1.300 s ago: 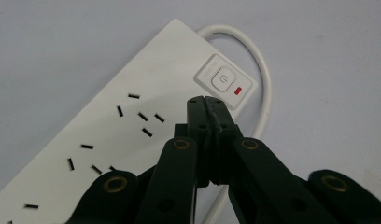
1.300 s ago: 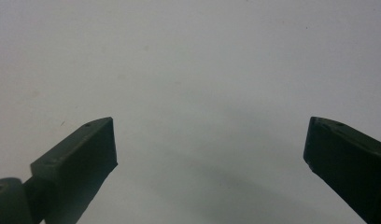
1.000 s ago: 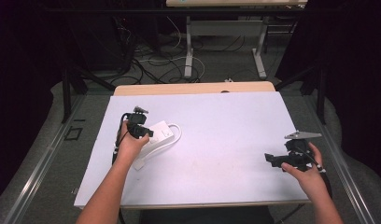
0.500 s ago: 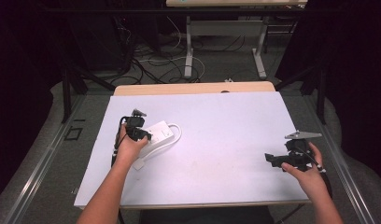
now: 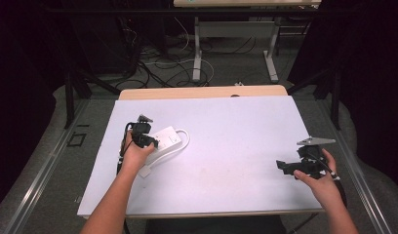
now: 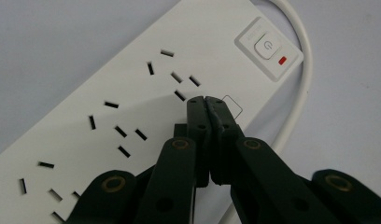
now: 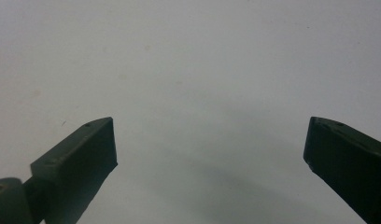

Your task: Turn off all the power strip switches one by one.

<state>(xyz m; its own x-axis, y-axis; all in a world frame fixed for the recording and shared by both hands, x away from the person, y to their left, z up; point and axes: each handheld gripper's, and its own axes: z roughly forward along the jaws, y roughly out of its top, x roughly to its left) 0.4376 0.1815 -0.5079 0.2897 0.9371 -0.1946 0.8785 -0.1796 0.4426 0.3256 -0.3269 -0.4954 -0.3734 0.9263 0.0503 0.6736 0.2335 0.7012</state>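
Overhead: white table (image 5: 226,161) on grey floor (image 5: 50,161); left gripper (image 6: 206,99) fingers closed over power strip (image 6: 132,88), right gripper (image 7: 209,140) fingers wide.

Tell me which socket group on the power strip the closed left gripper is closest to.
The left gripper hangs over the socket group nearest the power button end of the power strip; the other groups lie farther down.

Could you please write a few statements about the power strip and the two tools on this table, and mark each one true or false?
1. The left tool is shut, its tips over the power strip. True.
2. The right tool grips the strip's cable. False: it is open above bare table.
3. The strip's indicator light is red. True.
4. A plug sits in a socket. False: the visible sockets are empty.
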